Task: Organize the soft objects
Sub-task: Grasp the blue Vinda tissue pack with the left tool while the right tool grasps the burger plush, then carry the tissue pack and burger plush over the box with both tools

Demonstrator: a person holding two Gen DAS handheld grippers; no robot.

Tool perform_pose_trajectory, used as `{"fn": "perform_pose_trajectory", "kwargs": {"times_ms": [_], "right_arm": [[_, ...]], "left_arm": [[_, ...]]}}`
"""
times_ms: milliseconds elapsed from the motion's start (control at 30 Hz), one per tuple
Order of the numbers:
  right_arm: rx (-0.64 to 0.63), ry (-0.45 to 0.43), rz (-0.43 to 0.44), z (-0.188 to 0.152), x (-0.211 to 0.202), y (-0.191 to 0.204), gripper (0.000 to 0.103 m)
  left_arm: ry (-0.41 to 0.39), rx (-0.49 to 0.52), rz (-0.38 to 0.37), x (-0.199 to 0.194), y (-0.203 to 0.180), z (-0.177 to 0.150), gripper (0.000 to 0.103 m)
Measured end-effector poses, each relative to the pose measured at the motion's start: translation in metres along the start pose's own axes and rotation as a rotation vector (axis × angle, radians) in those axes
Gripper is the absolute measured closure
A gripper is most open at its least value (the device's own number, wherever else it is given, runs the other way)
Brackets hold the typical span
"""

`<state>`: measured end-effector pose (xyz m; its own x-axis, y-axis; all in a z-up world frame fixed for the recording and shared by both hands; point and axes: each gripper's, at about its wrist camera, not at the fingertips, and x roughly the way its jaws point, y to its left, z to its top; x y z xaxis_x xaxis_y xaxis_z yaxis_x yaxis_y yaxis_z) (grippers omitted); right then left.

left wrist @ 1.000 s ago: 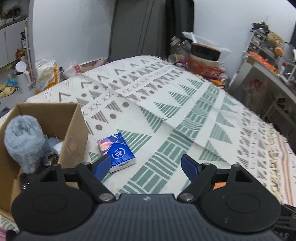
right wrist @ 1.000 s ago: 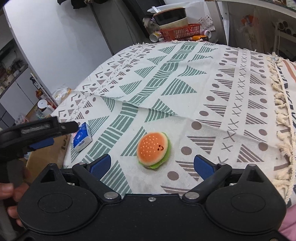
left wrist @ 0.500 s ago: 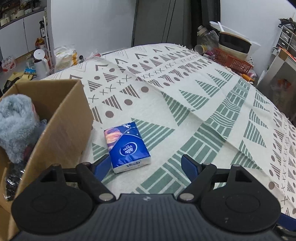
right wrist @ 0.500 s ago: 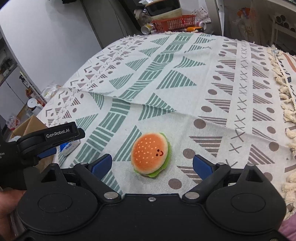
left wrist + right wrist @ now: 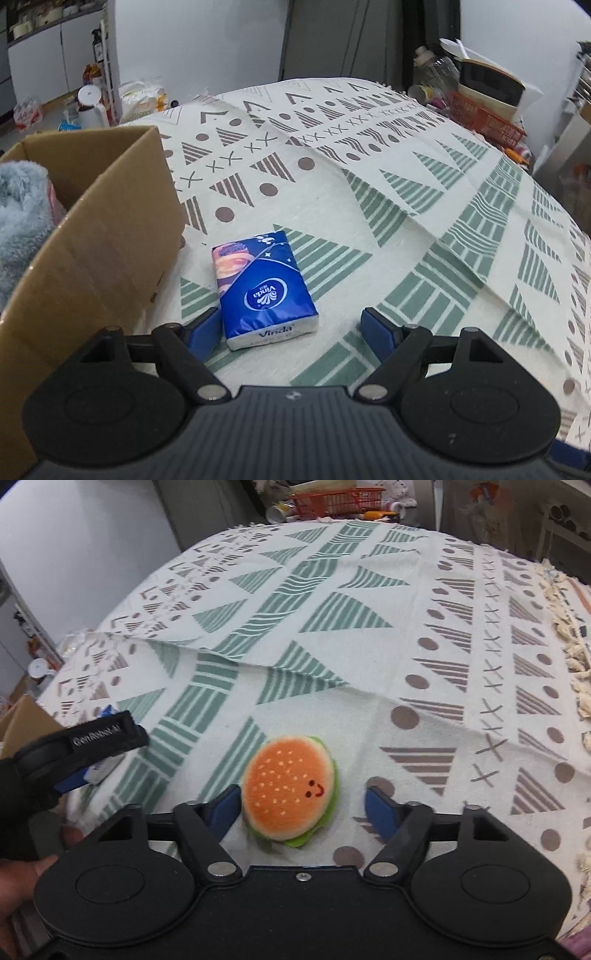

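Observation:
A blue Vinda tissue pack lies flat on the patterned cloth, just right of a cardboard box. My left gripper is open, its left finger beside the pack's near corner and the right finger well clear. Inside the box sits a fluffy grey-blue soft item. In the right wrist view a plush hamburger with a smiley face rests on the cloth. My right gripper is open around its near half, left finger close to the plush. The left gripper body shows at the left.
Past the cloth's far edge stand an orange basket, a dark container and cups. Bags and a white jug sit on the floor beyond the box. A fringe runs along the cloth's right edge. A hand holds the left gripper.
Both grippers have moved forward and lower. The tissue pack now sits closer between the left fingers, and the plush hamburger has come in between the right fingers. Both stay open.

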<state>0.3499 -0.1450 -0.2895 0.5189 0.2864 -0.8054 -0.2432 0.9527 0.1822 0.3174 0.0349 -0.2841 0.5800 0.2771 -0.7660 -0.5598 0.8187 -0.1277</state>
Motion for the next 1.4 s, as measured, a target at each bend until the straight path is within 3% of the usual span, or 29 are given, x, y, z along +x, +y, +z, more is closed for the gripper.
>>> {"fn": "perform_pose_trajectory", "kwargs": {"times_ms": [67,200,300,533,933,1400], "right_arm": [[-0.021,-0.004,-0.019,0.001,0.0,0.002,0.056],[-0.007,0.009,-0.006,0.007,-0.003,-0.003,0.059],[0.015,0.007,-0.012,0.007,-0.008,-0.009,0.06],[0.055,0.004,-0.013,0.0,-0.019,-0.021,0.06],[0.083,-0.036,-0.011,0.002,-0.058,-0.041,0.06],[0.072,-0.093,0.04,0.008,-0.096,-0.045,0.06]], "left_arm": [[0.001,-0.026,0.015,0.004,0.0,0.002,0.023],[0.007,-0.079,0.031,0.011,0.002,0.008,0.031],[0.004,-0.111,0.054,0.01,0.007,0.01,0.053],[0.008,-0.101,0.012,-0.003,0.009,0.008,0.053],[0.011,0.079,-0.095,-0.054,-0.016,0.001,0.053],[-0.013,0.13,-0.156,-0.111,-0.014,0.003,0.053]]}}
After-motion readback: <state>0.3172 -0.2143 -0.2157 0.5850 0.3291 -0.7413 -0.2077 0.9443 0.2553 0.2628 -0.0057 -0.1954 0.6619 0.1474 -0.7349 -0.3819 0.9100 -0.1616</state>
